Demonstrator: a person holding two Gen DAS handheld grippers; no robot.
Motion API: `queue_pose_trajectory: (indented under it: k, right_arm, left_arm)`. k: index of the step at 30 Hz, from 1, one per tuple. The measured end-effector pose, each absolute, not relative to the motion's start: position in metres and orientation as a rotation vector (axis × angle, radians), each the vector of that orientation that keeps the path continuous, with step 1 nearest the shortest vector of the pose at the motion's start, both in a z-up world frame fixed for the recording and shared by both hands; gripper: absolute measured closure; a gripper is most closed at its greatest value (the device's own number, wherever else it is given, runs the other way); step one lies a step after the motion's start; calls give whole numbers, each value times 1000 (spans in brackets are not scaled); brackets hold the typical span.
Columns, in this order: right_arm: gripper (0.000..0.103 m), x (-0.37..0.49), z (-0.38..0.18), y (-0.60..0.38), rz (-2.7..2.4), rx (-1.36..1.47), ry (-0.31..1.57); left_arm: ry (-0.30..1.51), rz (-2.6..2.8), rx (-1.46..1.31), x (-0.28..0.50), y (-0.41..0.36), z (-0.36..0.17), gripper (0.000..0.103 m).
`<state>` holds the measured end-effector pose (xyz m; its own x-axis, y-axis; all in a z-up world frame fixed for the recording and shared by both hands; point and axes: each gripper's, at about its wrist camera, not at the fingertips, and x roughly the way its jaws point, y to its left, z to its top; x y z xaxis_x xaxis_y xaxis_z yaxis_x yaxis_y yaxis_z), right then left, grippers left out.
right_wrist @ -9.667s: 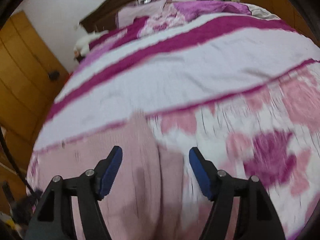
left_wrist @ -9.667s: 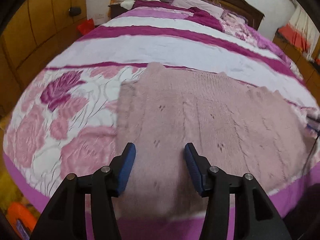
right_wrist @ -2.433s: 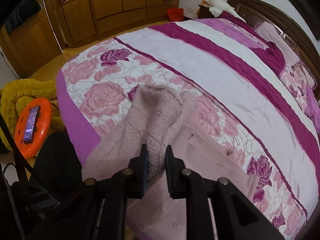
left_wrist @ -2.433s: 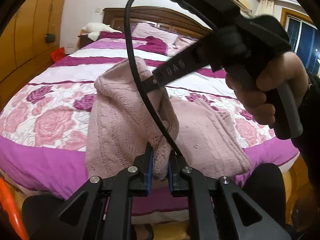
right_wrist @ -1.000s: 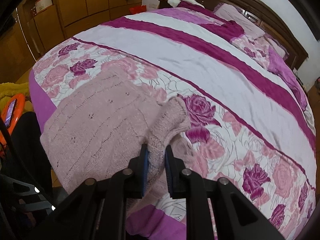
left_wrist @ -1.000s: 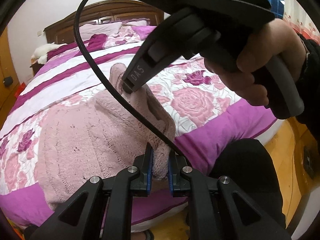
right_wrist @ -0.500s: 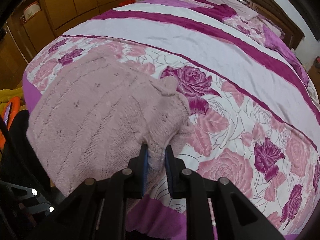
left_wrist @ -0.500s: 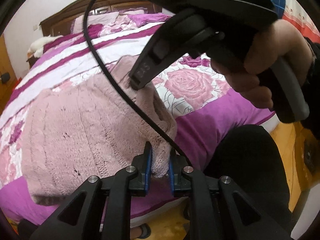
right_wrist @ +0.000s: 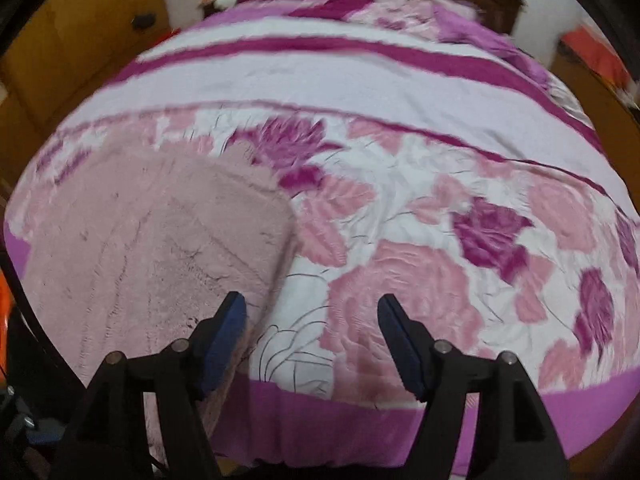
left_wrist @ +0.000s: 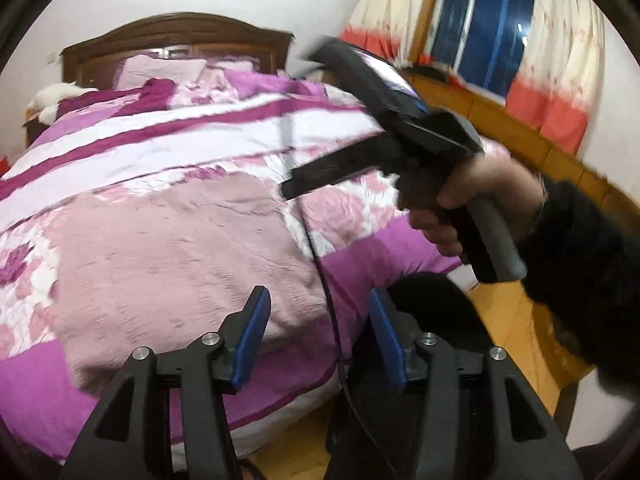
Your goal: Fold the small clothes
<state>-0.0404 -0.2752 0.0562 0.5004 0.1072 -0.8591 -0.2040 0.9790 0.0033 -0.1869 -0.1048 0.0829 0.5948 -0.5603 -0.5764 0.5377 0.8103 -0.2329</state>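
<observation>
Both claws are opening and letting go: the left claw (left_wrist: 316,334) and right claw (right_wrist: 312,332) are releasing the pink sweater (left_wrist: 180,248), now lying folded near the bed (right_wrist: 400,80) foot edge, so this fold is looking finished.

left claw (left_wrist: 318,334) jaws opening, empty, right claw (right_wrist: 312,326) jaws opening wide, empty, tilted downward

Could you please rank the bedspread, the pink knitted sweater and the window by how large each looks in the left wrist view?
1. bedspread
2. pink knitted sweater
3. window, though it stands farther from the camera, so its true size is unsure.
</observation>
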Motion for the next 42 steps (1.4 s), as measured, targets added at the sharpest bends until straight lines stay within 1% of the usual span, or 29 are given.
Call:
queue_pose_trajectory:
  k: [3,4,7,9,12,14,16,19,21,22,24,26,28,30,31,32,33,35,37,39,42]
  right_arm:
    - [31,-60,80,-279,169,-50,930]
    - [31,-70,90,-278,157,-46,865]
    - [31,-101,112,-272,128,-43,645]
    - [31,-116,121,-267,112,-32,563]
    - [31,-125,124,-258,155,68,545]
    - [31,-125,122,-252,218,141,561]
    - [31,-121,115,-240,286,181,592]
    - [31,-108,98,-212,331,151,651]
    - [31,-102,86,-191,370,112,694]
    - [32,-102,80,-181,389,96,710]
    - [33,-99,71,-163,443,86,742]
    - [39,-99,66,-147,500,93,748]
    - [44,-103,61,-127,540,61,730]
    - [53,-106,57,-110,564,9,705]
    - [67,-108,54,-102,577,-17,699]
    - [88,-110,49,-93,592,-50,702]
    - [95,-111,40,-84,591,-95,714]
    - [102,-110,14,-76,553,-143,779]
    - [103,-115,-9,-79,549,-114,817]
    - [103,-123,-25,-80,546,-110,800]
    - [103,-127,-24,-72,519,-182,779]
  left_arm:
    - [634,-565,-117,-199,-63,92,73]
    - [617,-540,-148,-203,-49,94,73]
    - [563,-461,-292,-211,2,92,67]
    - [553,-406,-390,-211,34,87,66]
    - [551,-355,-510,-206,78,79,65]
    - [531,-355,-593,-201,97,67,61]
    - [570,-324,-552,-191,99,57,62]
    - [649,-334,-322,-184,76,42,62]
    - [640,-291,-101,-187,50,31,62]
    - [625,-272,-43,-187,41,25,61]
    - [631,-255,-14,-184,33,14,61]
    - [654,-257,-47,-175,30,6,62]
    - [640,-305,-119,-168,33,5,62]
    - [612,-324,-171,-161,37,4,62]
    - [601,-315,-181,-157,38,3,63]
    - [595,-311,-181,-156,38,3,83]
    - [600,-306,-174,-155,37,1,101]
    - [650,-247,-135,-154,33,-2,103]
    - [712,-216,-188,-155,36,-11,103]
    - [752,-211,-233,-156,40,-17,103]
    - [767,-232,-244,-154,42,-17,103]
